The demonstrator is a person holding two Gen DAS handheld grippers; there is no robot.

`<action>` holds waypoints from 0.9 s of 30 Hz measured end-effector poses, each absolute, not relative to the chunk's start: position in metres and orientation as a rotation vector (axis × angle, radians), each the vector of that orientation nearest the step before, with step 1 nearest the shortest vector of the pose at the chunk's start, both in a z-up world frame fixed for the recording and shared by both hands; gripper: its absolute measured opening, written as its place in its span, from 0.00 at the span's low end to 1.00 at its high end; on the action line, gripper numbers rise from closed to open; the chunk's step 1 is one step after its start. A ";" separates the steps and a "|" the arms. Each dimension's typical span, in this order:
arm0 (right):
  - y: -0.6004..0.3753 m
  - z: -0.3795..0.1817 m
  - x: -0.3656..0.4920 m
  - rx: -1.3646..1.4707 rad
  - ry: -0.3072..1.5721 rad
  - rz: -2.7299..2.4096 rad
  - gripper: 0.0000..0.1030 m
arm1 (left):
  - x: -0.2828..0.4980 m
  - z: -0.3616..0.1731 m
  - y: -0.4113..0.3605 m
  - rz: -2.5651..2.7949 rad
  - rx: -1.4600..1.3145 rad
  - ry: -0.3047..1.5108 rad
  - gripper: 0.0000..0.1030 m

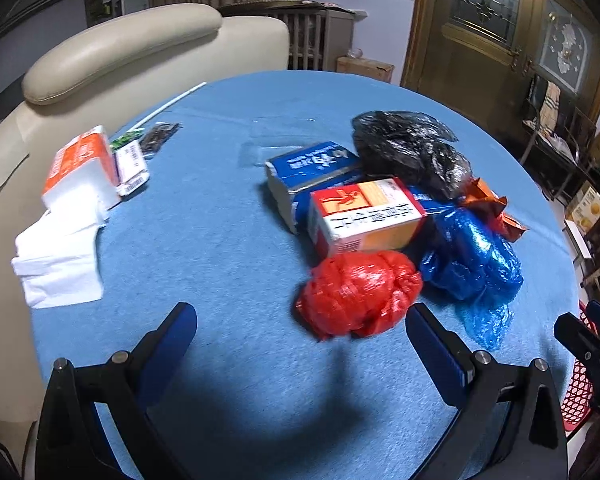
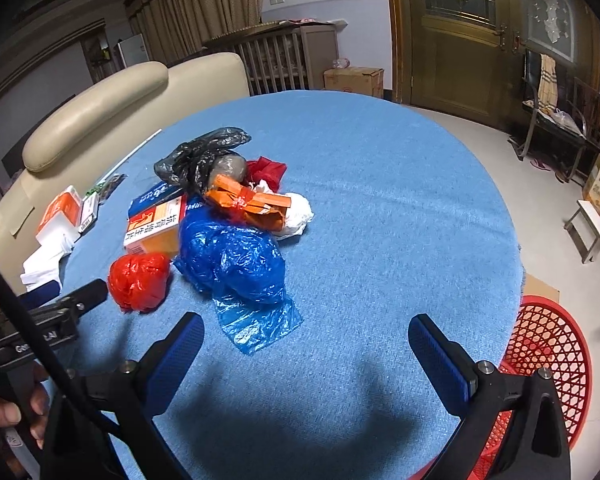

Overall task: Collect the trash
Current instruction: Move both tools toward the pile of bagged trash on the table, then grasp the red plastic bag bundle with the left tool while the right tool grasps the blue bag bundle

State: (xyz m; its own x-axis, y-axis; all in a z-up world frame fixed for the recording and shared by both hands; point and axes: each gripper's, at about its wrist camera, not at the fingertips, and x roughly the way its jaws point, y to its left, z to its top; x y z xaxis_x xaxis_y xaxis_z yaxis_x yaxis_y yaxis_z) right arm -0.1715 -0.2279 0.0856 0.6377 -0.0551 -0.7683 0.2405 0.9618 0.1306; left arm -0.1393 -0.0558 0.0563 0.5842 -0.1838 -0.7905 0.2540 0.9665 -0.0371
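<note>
On blue table (image 2: 380, 200): trash pile uncollected — red bag (image 1: 358, 294), blue bag (image 2: 230, 258), black bag (image 1: 410, 150), cartons; red basket (image 2: 548, 344) beside table edge, contents mostly hidden; left gripper (image 1: 300, 330) and right gripper (image 2: 306, 340) wide open, holding nothing; likely barely started.

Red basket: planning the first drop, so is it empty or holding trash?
Cannot tell. Only the red basket's mesh rim shows past the table edge; its bottom is hidden.
</note>
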 end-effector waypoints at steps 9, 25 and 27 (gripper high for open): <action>-0.238 0.080 -0.168 0.259 0.882 -0.182 1.00 | -0.115 0.041 -0.086 -0.280 0.107 0.959 1.00; -0.221 0.067 -0.124 0.274 0.922 -0.085 1.00 | -0.126 0.036 -0.047 -0.289 0.062 0.959 0.64; -0.215 0.064 -0.110 0.294 0.933 -0.062 1.00 | -0.129 0.035 -0.040 -0.286 0.058 0.964 0.64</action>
State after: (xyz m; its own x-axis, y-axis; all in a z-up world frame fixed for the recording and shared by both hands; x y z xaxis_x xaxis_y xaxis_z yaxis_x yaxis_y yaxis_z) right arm -0.1103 -0.2146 0.0639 0.5967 0.0742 -0.7991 0.1792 0.9583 0.2228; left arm -0.1286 -0.0401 0.0348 0.5353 -0.2146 -0.8170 0.2661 0.9608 -0.0780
